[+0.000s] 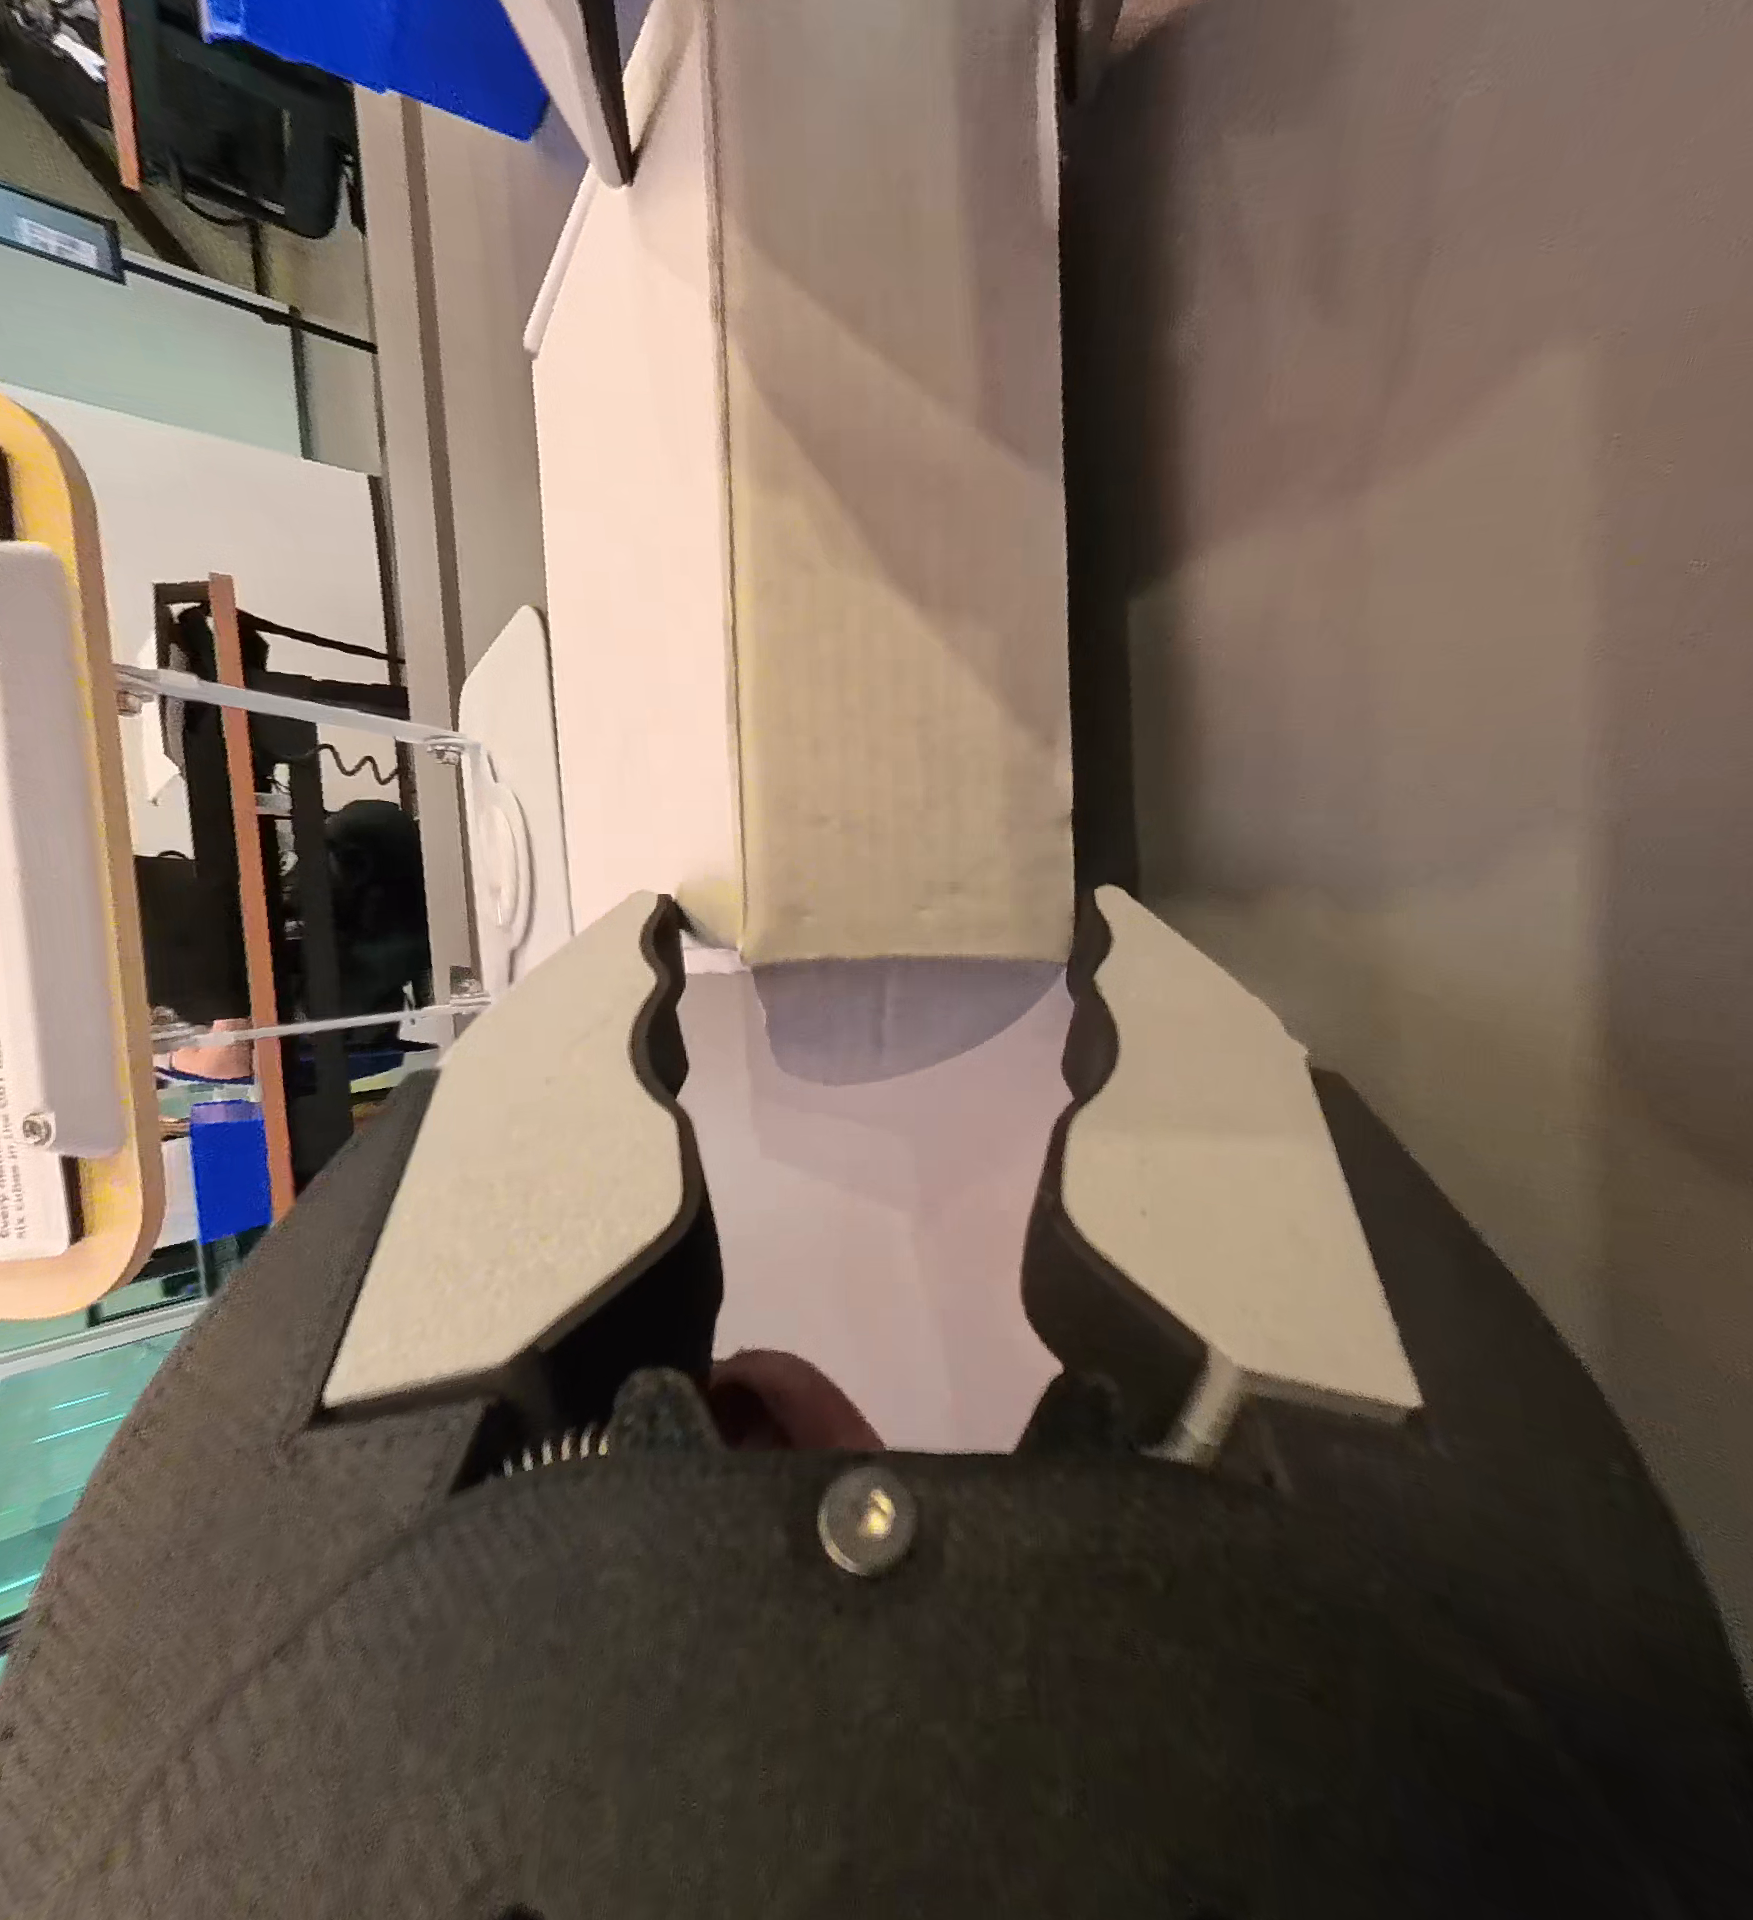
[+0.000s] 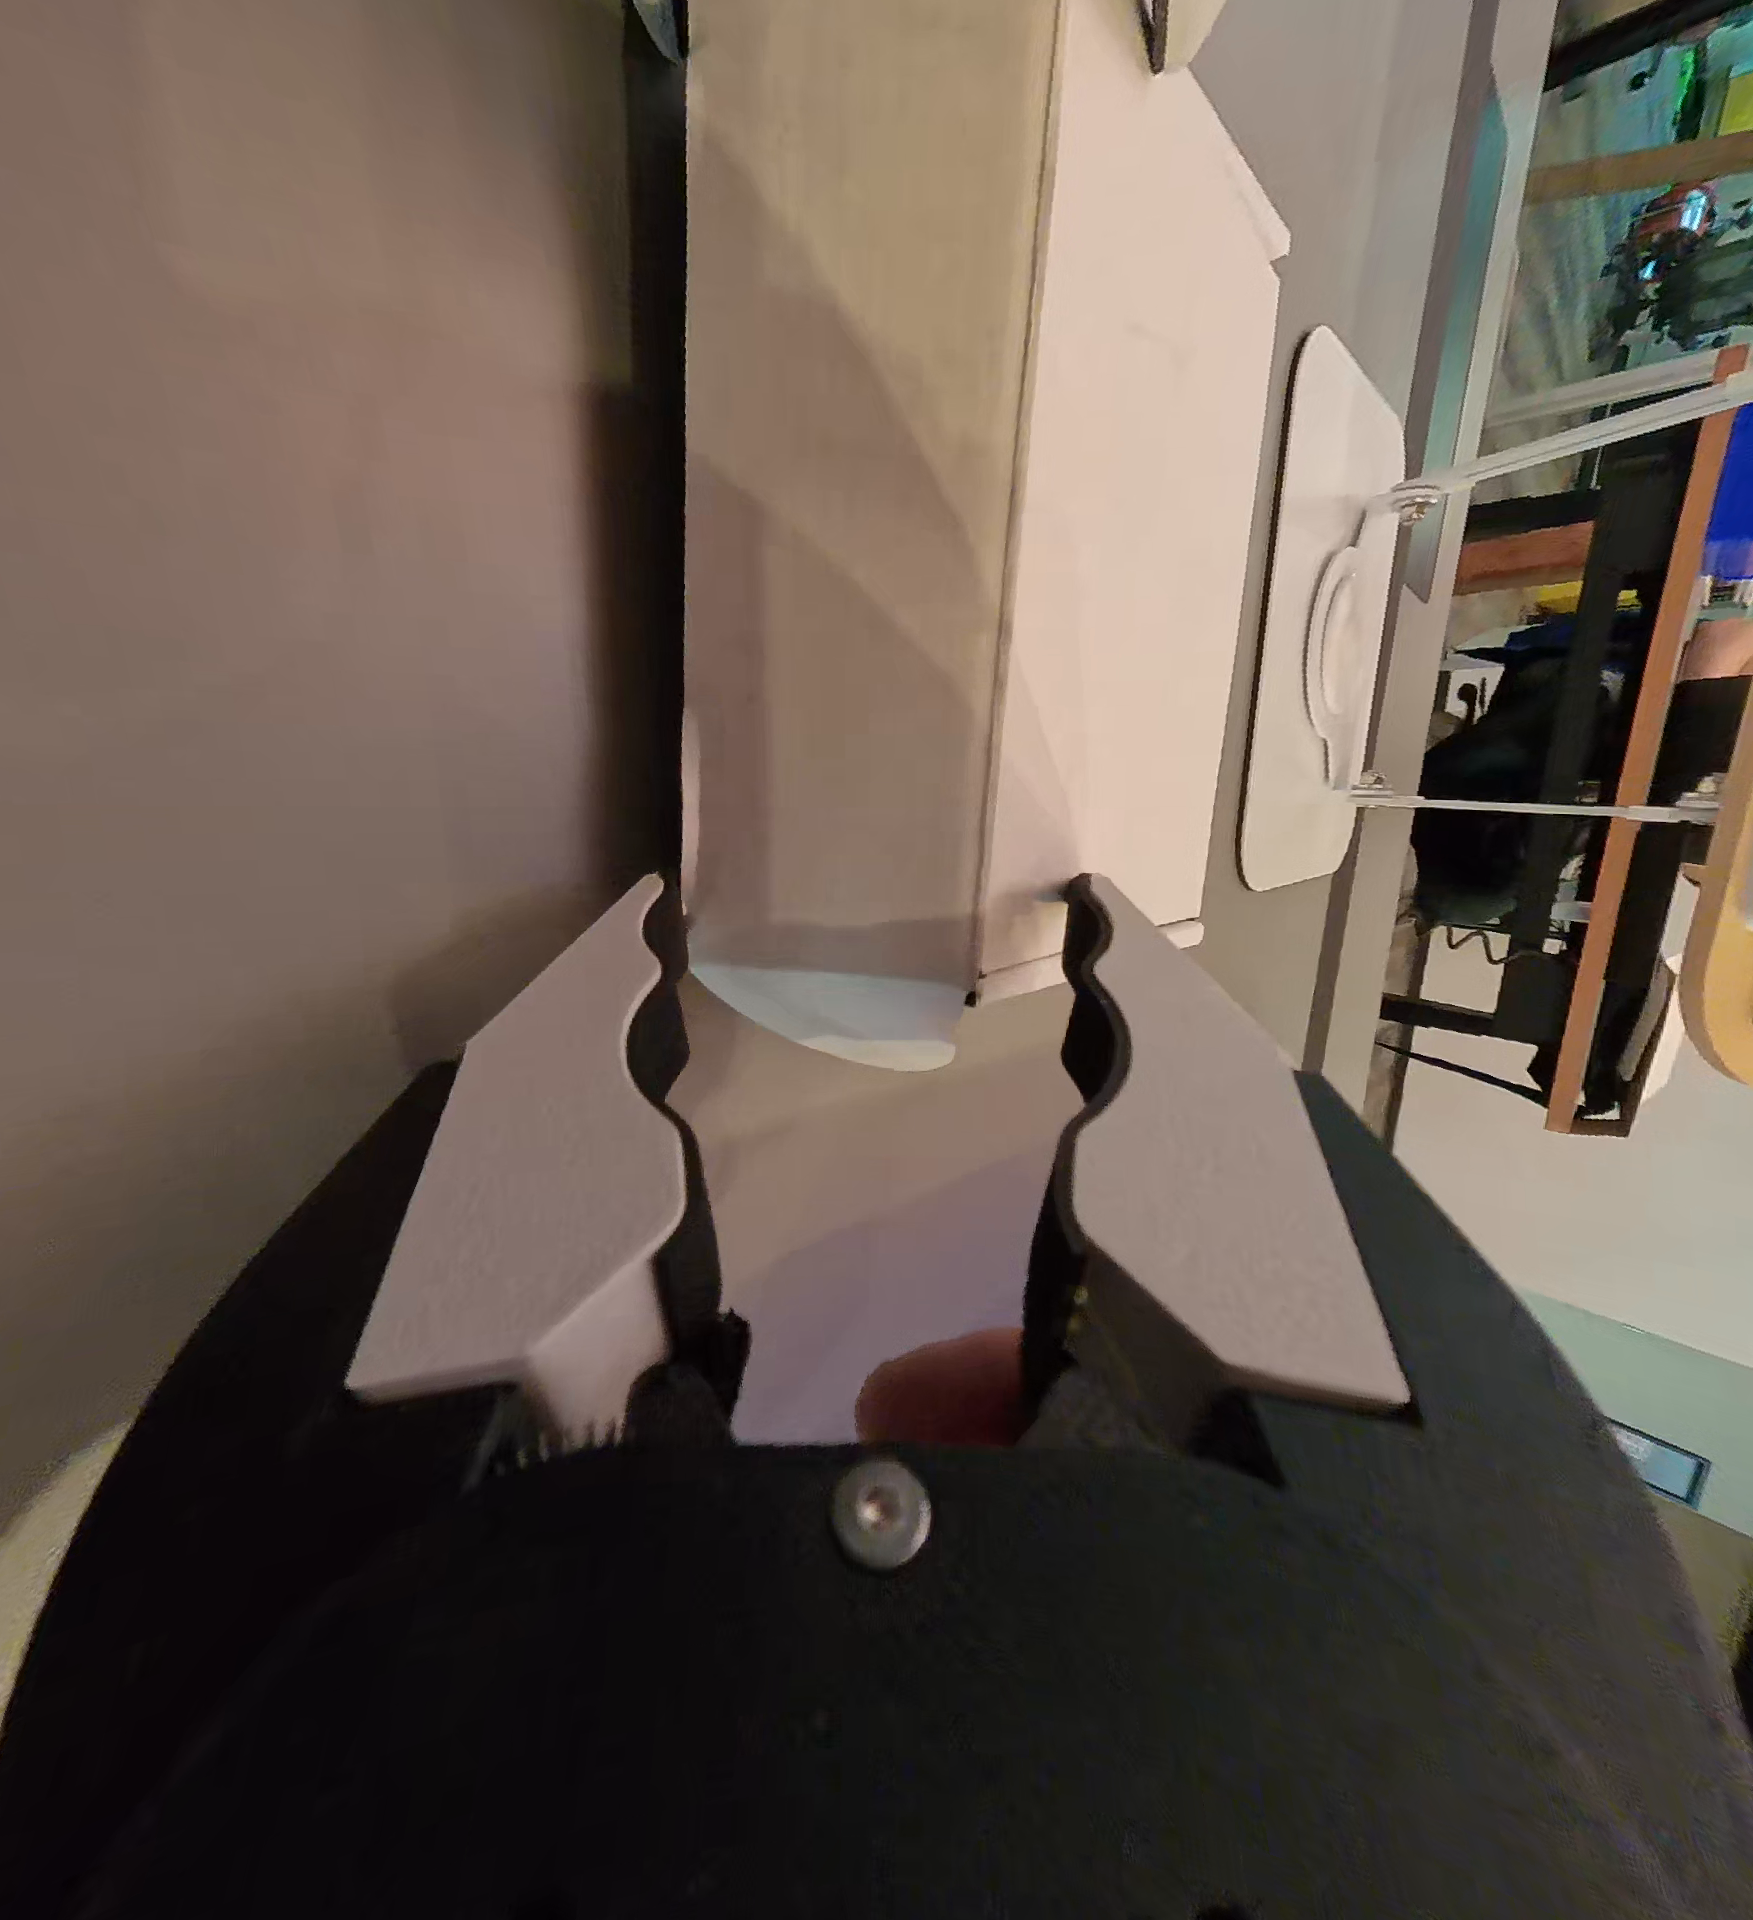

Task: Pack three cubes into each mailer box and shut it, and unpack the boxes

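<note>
Both tongs straddle opposite ends of one white mailer box point(image 1: 893, 623), each view rolled sideways.

Nearest in the left wrist view, the left tongs point(image 1: 877, 920) stand partly open, tips at the two sides of the box's near end and apparently touching it. The right tongs point(image 2: 872, 899) are set likewise at the other end point(image 2: 851, 520), and their hold cannot be told for certain.

Judged from this, the box is being carried or turned: squeeze evenly from both ends and keep it level so the lid stays shut.

The tabletop point(image 1: 1474, 520) lies just beside the box. Farther off stands a white board point(image 2: 1308, 623).
</note>
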Demonstrator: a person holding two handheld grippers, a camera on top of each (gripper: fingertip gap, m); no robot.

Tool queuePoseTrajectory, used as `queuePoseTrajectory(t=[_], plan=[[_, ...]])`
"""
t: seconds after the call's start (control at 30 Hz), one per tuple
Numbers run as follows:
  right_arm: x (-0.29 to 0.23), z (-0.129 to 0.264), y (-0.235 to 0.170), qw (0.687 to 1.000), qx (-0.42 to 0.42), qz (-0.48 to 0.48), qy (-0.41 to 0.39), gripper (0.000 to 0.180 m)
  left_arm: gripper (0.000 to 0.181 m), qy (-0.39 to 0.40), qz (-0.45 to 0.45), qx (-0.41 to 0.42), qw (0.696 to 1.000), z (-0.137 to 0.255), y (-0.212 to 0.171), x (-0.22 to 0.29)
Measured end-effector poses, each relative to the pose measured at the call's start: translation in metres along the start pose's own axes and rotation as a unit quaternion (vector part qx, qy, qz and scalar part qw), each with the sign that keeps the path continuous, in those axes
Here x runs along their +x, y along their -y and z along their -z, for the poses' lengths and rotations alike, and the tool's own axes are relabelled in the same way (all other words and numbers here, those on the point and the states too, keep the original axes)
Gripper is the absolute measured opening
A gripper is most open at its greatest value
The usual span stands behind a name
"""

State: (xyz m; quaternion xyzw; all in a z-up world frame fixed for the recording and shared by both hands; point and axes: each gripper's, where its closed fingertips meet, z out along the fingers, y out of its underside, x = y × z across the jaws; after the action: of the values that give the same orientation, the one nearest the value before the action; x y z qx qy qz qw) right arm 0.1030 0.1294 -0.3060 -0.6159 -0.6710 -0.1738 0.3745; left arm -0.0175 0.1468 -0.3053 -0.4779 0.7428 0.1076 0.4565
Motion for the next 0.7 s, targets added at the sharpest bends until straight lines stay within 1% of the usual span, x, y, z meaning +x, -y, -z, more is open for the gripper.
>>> queuePoseTrajectory(t=[0.1,0.2,0.33,0.5,0.6,0.67,0.7], plan=[[0.003,0.003,0.001,1.000,0.006,-0.018,0.015,0.071,0.070,0.001,0.002,0.003,1.000,0.001,0.001,-0.003],[0.010,0.011,0.004,0.998,0.020,-0.044,0.031,0.068,0.067,-0.012,0.025,0.022,0.999,0.007,0.006,-0.010],[0.021,0.024,0.009,0.993,0.038,-0.081,0.073,0.063,0.064,-0.037,0.052,0.039,0.997,0.015,0.012,-0.022],[0.030,0.039,0.016,0.976,0.059,-0.140,0.158,0.063,0.063,-0.118,0.131,0.055,0.983,0.025,0.020,-0.033],[0.035,0.045,0.018,0.953,0.061,-0.190,0.230,0.063,0.063,-0.190,0.178,0.059,0.964,0.029,0.024,-0.039],[0.039,0.046,0.020,0.931,0.066,-0.223,0.281,0.062,0.062,-0.245,0.197,0.060,0.947,0.033,0.029,-0.042],[0.045,0.044,0.019,0.923,0.067,-0.240,0.293,0.061,0.062,-0.268,0.210,0.058,0.939,0.033,0.031,-0.044]])
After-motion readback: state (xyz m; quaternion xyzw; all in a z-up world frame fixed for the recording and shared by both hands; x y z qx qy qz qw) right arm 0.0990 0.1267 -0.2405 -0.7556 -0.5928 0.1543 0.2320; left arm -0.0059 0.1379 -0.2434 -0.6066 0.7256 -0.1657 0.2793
